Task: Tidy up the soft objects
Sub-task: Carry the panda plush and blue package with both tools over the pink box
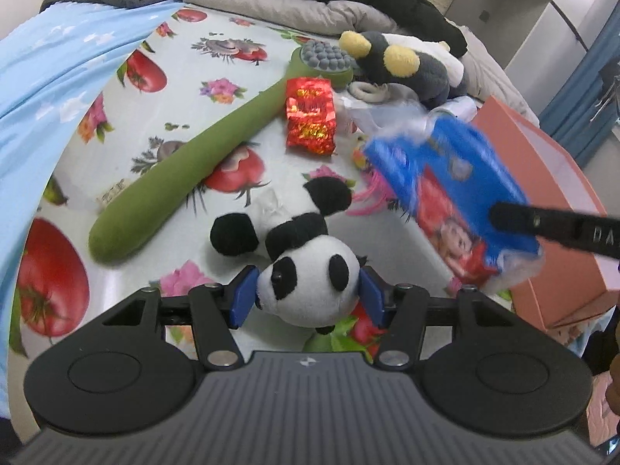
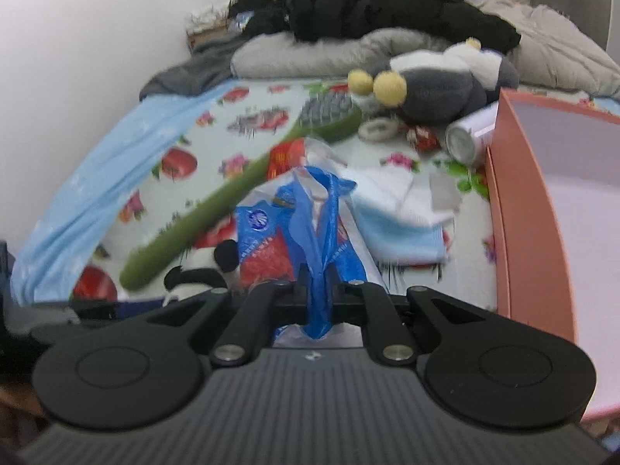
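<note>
A small panda plush [image 1: 306,279] hangs with its head clamped between the blue pads of my left gripper [image 1: 308,294], which is shut on it. My right gripper [image 2: 314,271] is shut on the plastic wrap of a blue and red tissue pack [image 2: 271,240], lifted off the bed; the same pack [image 1: 445,186] shows blurred at the right in the left wrist view. A long green plush brush [image 1: 186,162] and a grey plush with yellow ears [image 1: 403,66] lie on the tomato-print sheet [image 1: 217,89].
A pink box [image 2: 542,209] stands open at the right. A red foil packet [image 1: 310,116], a folded white and blue towel [image 2: 403,213] and a silver can [image 2: 465,139] lie on the bed. Grey and black bedding [image 2: 387,27] is piled at the far end, a light blue cloth [image 1: 50,89] at the left.
</note>
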